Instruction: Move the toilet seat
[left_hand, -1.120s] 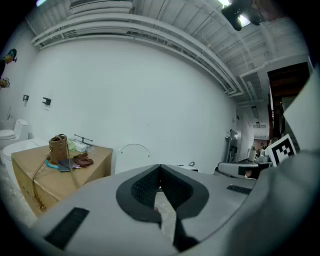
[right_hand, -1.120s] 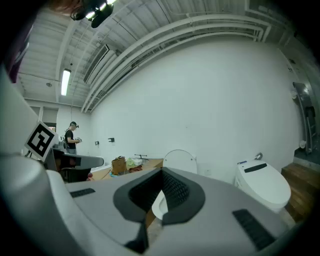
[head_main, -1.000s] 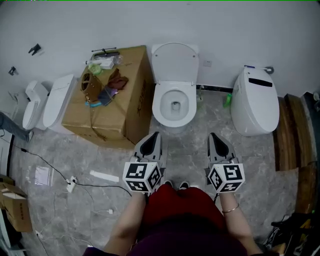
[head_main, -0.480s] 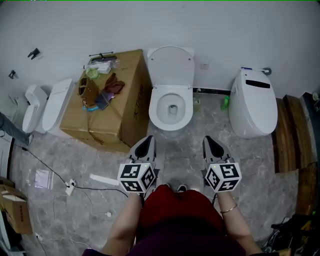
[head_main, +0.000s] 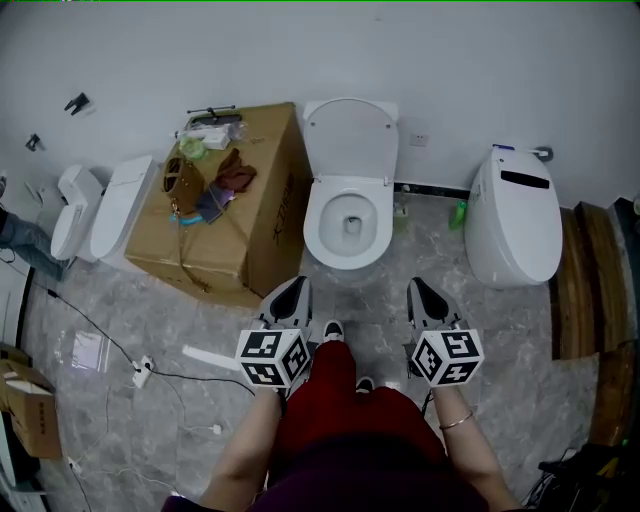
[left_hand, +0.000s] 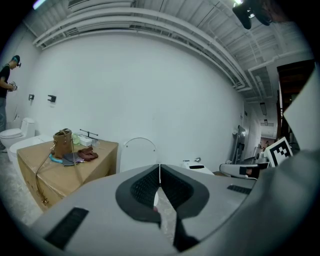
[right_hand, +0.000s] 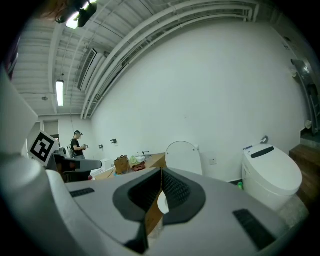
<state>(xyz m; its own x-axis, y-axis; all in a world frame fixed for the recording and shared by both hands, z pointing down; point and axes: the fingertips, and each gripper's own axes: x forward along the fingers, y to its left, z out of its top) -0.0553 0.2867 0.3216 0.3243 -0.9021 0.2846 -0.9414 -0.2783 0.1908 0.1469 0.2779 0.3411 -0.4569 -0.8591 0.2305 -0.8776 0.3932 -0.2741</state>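
Head view: looking steeply down, a person holds a gripper in each hand, both pointing forward toward a white toilet (head_main: 348, 245) that stands against the wall (head_main: 420, 50). The left gripper (head_main: 291, 285) has its jaws pressed together, with nothing between them. The right gripper (head_main: 417, 284) is the same, jaws fully together and empty. Neither gripper touches anything; grey marbled floor (head_main: 385, 300) lies between their tips and the toilet.

The toilet seat (head_main: 318, 218) lies ahead of the grippers and between them, to the right of the left gripper's line and to the left of the right gripper's line. It appears to rest flat on the bowl, while the lid (head_main: 350, 138) stands upright behind it against the wall.

Left gripper view: the left gripper (left_hand: 159, 170) shows its two dark ribbed pads meeting in a thin seam, with the raised lid (left_hand: 138, 154) just above and left of the tips. A cardboard box (left_hand: 75, 172) sits further left, with a brown bag (left_hand: 62, 144) on top.

Right gripper view: the right gripper (right_hand: 161, 173) also shows its pads closed on each other. The lid (right_hand: 183, 156) rises just beyond the tips, slightly right. A second toilet (right_hand: 271, 175), closed, stands well off to the right of this gripper.
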